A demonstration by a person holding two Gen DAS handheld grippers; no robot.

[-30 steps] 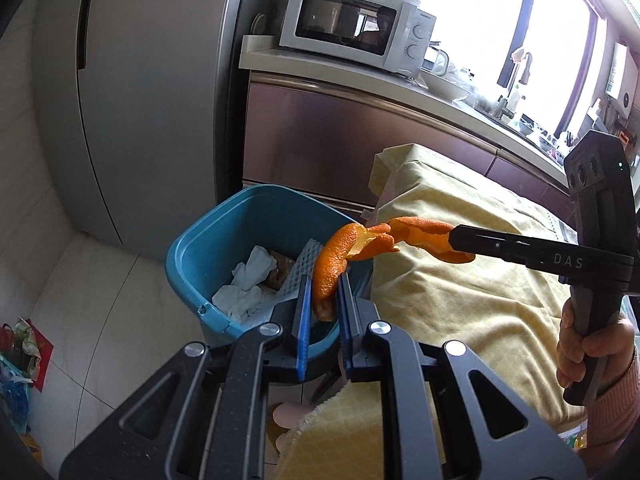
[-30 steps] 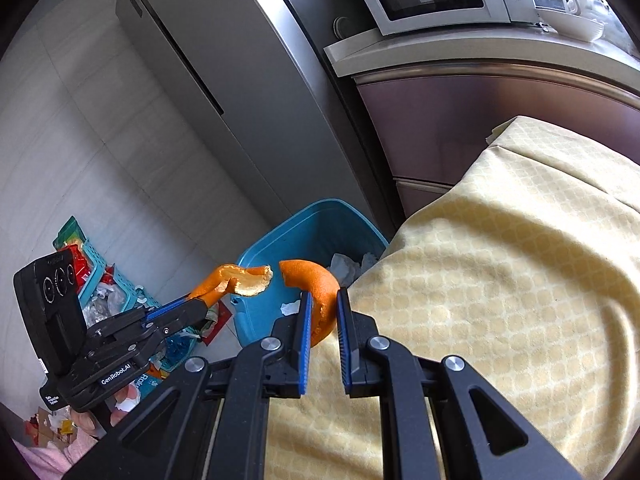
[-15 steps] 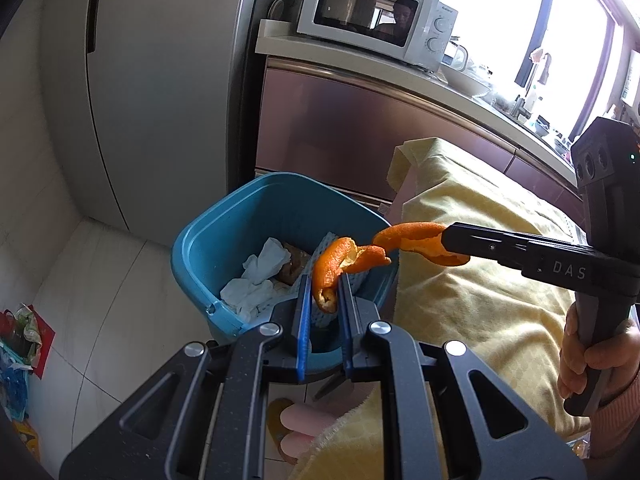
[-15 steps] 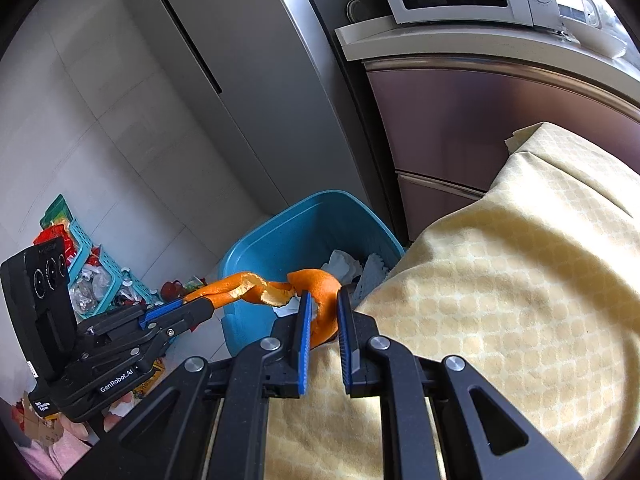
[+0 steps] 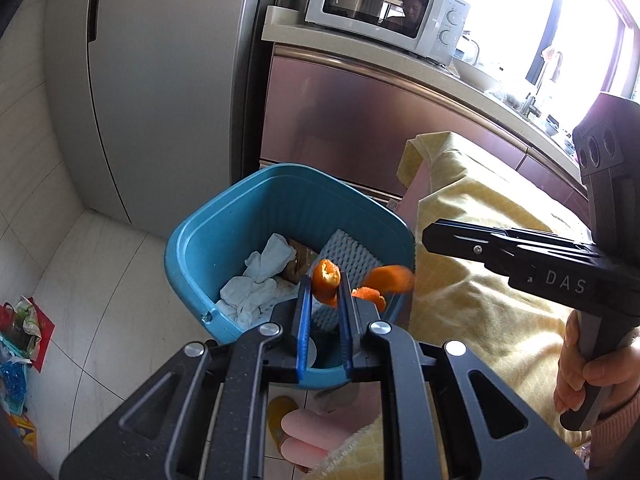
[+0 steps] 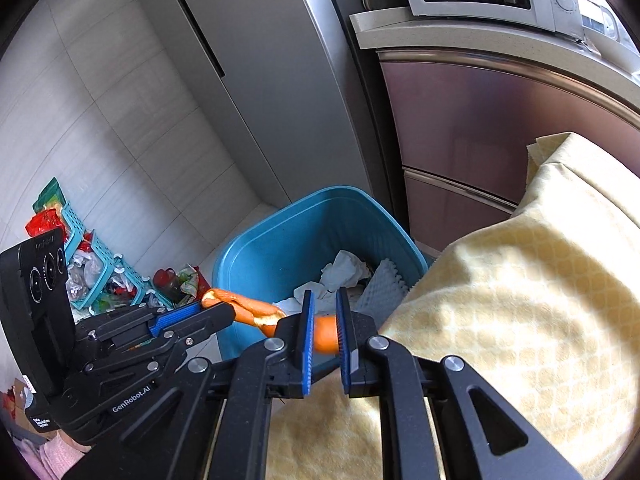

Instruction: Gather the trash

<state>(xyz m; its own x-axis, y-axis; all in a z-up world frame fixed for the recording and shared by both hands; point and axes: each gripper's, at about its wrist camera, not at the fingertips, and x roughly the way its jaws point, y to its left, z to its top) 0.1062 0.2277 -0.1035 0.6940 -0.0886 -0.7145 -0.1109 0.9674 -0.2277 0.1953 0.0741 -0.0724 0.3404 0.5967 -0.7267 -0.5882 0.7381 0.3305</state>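
A blue trash bin [image 5: 188,248] stands on the floor against the table's corner, with white tissues [image 5: 260,276] and a ribbed foam sheet [image 5: 348,256] inside. My left gripper [image 5: 325,286] is shut on a curled orange peel [image 5: 326,276] just over the bin's near rim. My right gripper [image 6: 323,296] is shut on a second orange peel [image 6: 325,334] low between its pads. In the left wrist view that peel [image 5: 386,278] looks blurred, just below the right gripper [image 5: 426,236] and over the bin's right edge. The left gripper [image 6: 200,311] and its peel [image 6: 244,310] show at the lower left of the right wrist view.
A table under a yellow cloth [image 5: 500,280] borders the bin on the right. Behind the bin are a grey fridge [image 5: 160,80] and a cabinet with a microwave [image 5: 384,4]. Baskets and wrappers [image 6: 88,268] lie on the floor at left. A slipper [image 5: 280,412] lies below.
Both grippers have sunk towards the bin, which looks nearer. The right gripper's peel has gone from over the yellow cloth to over the bin's right edge and sits lower between the pads.
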